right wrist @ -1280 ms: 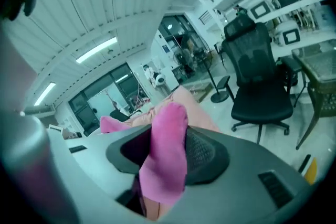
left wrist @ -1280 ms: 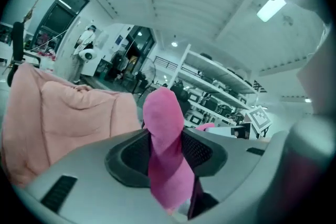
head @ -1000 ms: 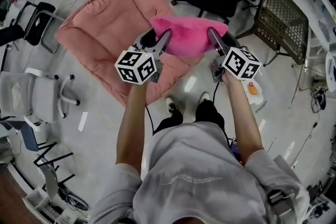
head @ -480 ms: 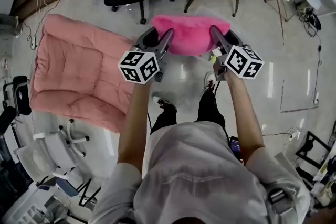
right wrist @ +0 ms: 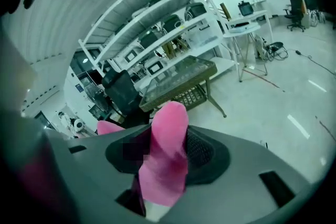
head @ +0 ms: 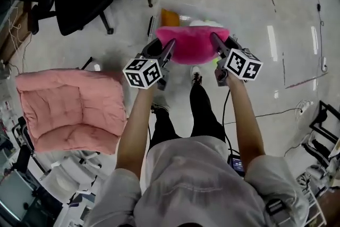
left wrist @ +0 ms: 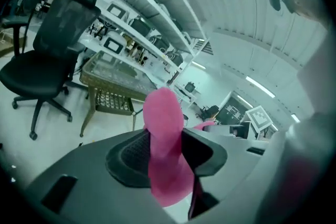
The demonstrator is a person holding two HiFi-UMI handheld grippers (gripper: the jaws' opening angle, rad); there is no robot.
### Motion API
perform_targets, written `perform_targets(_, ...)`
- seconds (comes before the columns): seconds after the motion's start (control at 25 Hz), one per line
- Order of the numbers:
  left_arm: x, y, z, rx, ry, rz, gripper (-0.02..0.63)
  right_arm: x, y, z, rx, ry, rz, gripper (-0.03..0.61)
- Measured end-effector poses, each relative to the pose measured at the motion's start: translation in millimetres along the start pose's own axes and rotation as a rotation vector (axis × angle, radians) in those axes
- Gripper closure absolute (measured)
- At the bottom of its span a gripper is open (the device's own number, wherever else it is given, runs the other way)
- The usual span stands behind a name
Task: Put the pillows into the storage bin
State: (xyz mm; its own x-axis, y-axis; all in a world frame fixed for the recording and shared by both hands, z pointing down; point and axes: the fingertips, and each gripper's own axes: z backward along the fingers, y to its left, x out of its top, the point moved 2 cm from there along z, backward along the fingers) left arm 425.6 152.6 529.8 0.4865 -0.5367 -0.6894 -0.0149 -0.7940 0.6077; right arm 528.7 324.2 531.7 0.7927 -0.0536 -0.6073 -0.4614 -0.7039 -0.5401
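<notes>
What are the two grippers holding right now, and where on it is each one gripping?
Both hold one pink pillow. The left gripper is clamped on its left end and the right gripper on its right end.

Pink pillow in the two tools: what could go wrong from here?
The left tool and right tool each pinch only an edge of the pillow, so it could slip free. The storage bin beyond already holds an orange item, so the pillow might perch on top or miss.
</notes>
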Motion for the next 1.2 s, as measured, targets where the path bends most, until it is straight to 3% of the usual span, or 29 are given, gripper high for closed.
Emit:
perform_targets(0.28, -89, 70, -105, 0.081, 0.172, 0.131, 0.436, -58, -120, -89, -0.073, 0.118, -0.119, 0.37)
perform_targets(0.44, -146, 110, -154, 0.15, 0.27, 0.208, 0.436, -101, -184, -142, -0.134, 0.237, -0.169, 0.367)
perform_targets(0.72, -225, 177, -218, 0.241, 0.365, 0.256, 0.407, -156, -263, -214, -0.19, 0.366, -0.14, 0.339)
perform_targets(0.96, -224, 214, -248, 0.337, 0.288, 0.261, 0.329, -147, -279, -248, -0.137, 0.363, -0.083, 0.271)
perform_targets(1.04, -215, 220, -247, 0.372, 0.289, 0.256, 0.263, -131, -279, -251, -0.166, 0.352, -0.004, 0.245)
perform_targets(1.2, -193, 215, -224, 0.406, 0.269, 0.264, 0.253, -98, -271, -235, -0.209, 0.333, 0.102, 0.241)
